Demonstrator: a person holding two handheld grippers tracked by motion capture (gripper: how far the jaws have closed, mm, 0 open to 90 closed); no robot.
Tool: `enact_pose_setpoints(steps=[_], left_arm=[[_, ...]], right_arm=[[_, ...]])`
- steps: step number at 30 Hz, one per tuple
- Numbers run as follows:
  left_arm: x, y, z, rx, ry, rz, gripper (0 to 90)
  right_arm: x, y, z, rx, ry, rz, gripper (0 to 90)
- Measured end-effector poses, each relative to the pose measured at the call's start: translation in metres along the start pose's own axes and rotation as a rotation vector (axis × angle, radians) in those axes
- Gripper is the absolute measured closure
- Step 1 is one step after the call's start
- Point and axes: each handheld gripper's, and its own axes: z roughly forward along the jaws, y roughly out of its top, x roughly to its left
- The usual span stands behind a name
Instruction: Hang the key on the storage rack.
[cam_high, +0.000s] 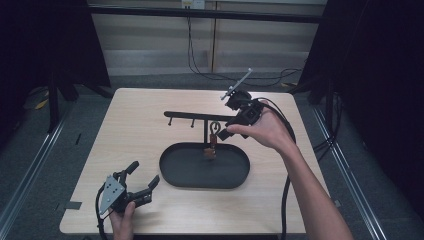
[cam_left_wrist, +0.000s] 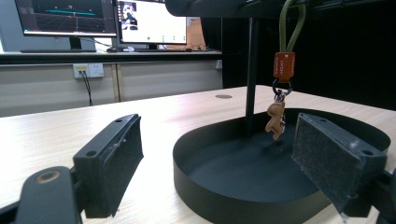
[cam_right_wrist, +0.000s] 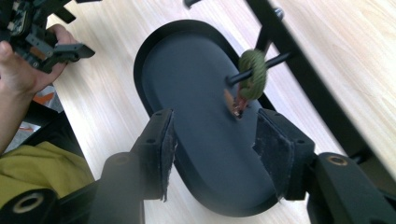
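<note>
A keychain (cam_high: 212, 142) with an olive cord loop and a small tan figure hangs from a peg of the black rack (cam_high: 200, 116), over the oval tray (cam_high: 172, 170) at the tabletop's centre. The right gripper (cam_right_wrist: 212, 140) hovers above it, jaws wide and empty — probably just clear of the loop. The left gripper (cam_high: 144, 181) rests near the front left corner, jaws wide — apparently idle.

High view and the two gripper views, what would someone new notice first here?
Mid-table stands a black metal rack with an oval tray base, and from a peg on its crossbar hangs a green-looped keychain with an orange tag and small tan figure above the tray. The right gripper is held open just beside that keychain, while the left gripper waits open at the near left corner of the light wooden table.
</note>
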Motion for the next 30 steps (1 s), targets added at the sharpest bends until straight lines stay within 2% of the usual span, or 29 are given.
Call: enact_pose_setpoints(steps=[4,5,6,8,10,12,17,19,22,24,25,27,28,30], left_arm=[[0.000,0.000,0.000,0.001,0.006,0.003,15.8],[0.000,0.000,0.000,0.001,0.005,0.003,15.8],[0.000,0.000,0.000,0.001,0.006,0.003,15.8],[0.000,0.000,0.000,0.001,0.005,0.003,15.8],[0.000,0.000,0.000,0.001,0.005,0.004,15.8],[0.000,0.000,0.000,0.001,0.005,0.003,15.8],[0.000,0.000,0.000,0.001,0.002,0.002,15.8],[0.000,0.000,0.000,0.000,0.005,0.003,15.8],[0.000,0.000,0.000,0.000,0.004,0.003,15.8],[0.000,0.000,0.000,0.000,0.004,0.003,15.8],[0.000,0.000,0.000,0.000,0.003,0.003,15.8],[0.000,0.000,0.000,0.001,0.003,0.004,15.8],[0.000,0.000,0.000,0.001,0.003,0.004,15.8],[0.000,0.000,0.000,0.001,0.003,0.004,15.8]], right_arm=[[0.004,-0.012,0.002,-0.049,0.013,-0.002,44.4],[0.004,-0.018,0.004,-0.075,0.015,0.010,43.6],[0.004,-0.018,0.004,-0.075,0.015,0.010,43.6],[0.006,-0.027,0.006,-0.118,0.026,-0.010,41.7],[0.006,-0.030,0.007,-0.134,0.033,-0.025,41.6],[0.008,-0.036,0.010,-0.140,0.016,-0.019,40.1],[0.012,-0.054,0.016,-0.211,-0.002,-0.007,38.2],[0.015,-0.061,0.020,-0.227,-0.026,-0.005,35.9],[0.020,-0.071,0.025,-0.263,-0.007,0.001,33.8],[0.023,-0.077,0.030,-0.285,-0.018,0.000,31.6],[0.024,-0.081,0.032,-0.303,-0.028,0.006,29.9],[0.025,-0.090,0.035,-0.332,-0.077,0.025,23.9],[0.024,-0.095,0.037,-0.366,-0.073,0.047,23.7],[0.021,-0.103,0.041,-0.382,-0.073,0.058,21.4]])
